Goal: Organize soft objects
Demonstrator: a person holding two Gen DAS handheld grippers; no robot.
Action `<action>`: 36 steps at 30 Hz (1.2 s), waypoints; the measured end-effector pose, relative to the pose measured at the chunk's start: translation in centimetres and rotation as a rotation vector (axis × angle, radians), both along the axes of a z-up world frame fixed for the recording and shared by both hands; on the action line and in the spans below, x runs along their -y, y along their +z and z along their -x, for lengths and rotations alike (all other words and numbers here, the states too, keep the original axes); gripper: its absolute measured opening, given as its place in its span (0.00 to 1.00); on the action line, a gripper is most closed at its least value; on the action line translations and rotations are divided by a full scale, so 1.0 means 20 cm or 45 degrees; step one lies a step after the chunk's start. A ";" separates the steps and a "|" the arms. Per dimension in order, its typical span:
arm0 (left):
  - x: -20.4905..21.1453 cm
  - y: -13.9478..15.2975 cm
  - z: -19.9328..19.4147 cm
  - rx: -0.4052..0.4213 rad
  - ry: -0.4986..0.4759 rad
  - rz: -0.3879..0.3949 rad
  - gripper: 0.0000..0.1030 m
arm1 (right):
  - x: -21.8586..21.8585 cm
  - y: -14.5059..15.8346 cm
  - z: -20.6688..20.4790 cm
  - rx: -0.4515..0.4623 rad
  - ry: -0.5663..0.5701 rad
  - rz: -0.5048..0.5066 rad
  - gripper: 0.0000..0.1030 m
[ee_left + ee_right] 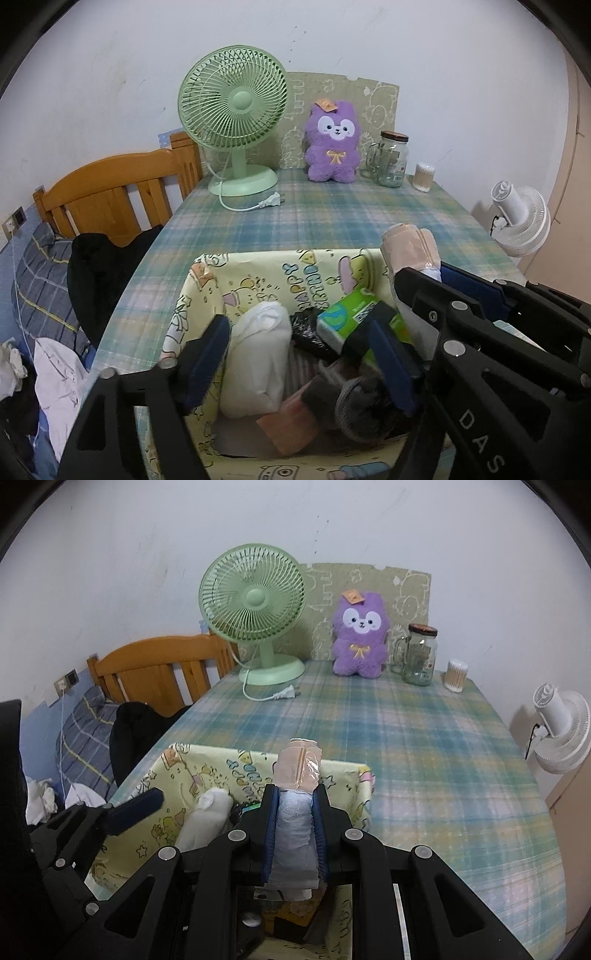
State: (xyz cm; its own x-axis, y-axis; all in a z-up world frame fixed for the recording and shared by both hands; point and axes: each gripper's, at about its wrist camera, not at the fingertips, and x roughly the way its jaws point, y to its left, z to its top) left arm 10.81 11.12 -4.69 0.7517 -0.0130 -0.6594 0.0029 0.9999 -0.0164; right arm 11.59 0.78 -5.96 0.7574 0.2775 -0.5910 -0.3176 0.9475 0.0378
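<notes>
A yellow cartoon-printed box (258,273) (207,764) stands at the near edge of the plaid table. Inside lie a white cloth bundle (258,362) (207,823), a green tissue pack (347,314), a black item (306,332), a grey sock (354,406) and a pink cloth (291,417). My left gripper (299,354) hangs open over the box; the white bundle lies between its fingers, beside the left one and unpinched. My right gripper (295,801) is shut on a plastic-wrapped pink and white roll (299,771) (406,247), held above the box's right side.
At the table's far end stand a green fan (232,110) with its loose plug (271,201), a purple plush (332,144), a glass jar (391,158) and a cotton swab tub (424,177). A wooden headboard (118,184) and a bed with clothes are left; a white fan (517,218) is right.
</notes>
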 end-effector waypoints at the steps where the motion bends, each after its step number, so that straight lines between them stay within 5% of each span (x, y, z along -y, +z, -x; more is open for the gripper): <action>1: 0.00 -0.01 0.00 -0.002 0.000 -0.004 0.83 | -0.01 -0.01 0.00 -0.012 0.005 0.000 0.21; 6: -0.02 -0.03 0.01 -0.016 0.011 -0.017 0.84 | -0.02 -0.05 -0.02 -0.058 0.019 -0.012 0.26; 11: -0.03 -0.03 0.02 -0.019 0.013 -0.011 0.87 | -0.01 -0.05 0.00 -0.042 -0.005 -0.016 0.64; 17: -0.01 0.00 0.05 0.003 -0.003 -0.004 0.89 | 0.01 -0.01 0.04 0.013 -0.031 0.005 0.81; 23: 0.05 0.06 0.10 0.051 0.001 -0.013 0.95 | 0.07 0.04 0.08 0.057 -0.060 0.004 0.92; 36: 0.18 0.19 0.16 0.135 0.021 -0.037 1.00 | 0.24 0.18 0.19 0.143 -0.087 -0.007 0.93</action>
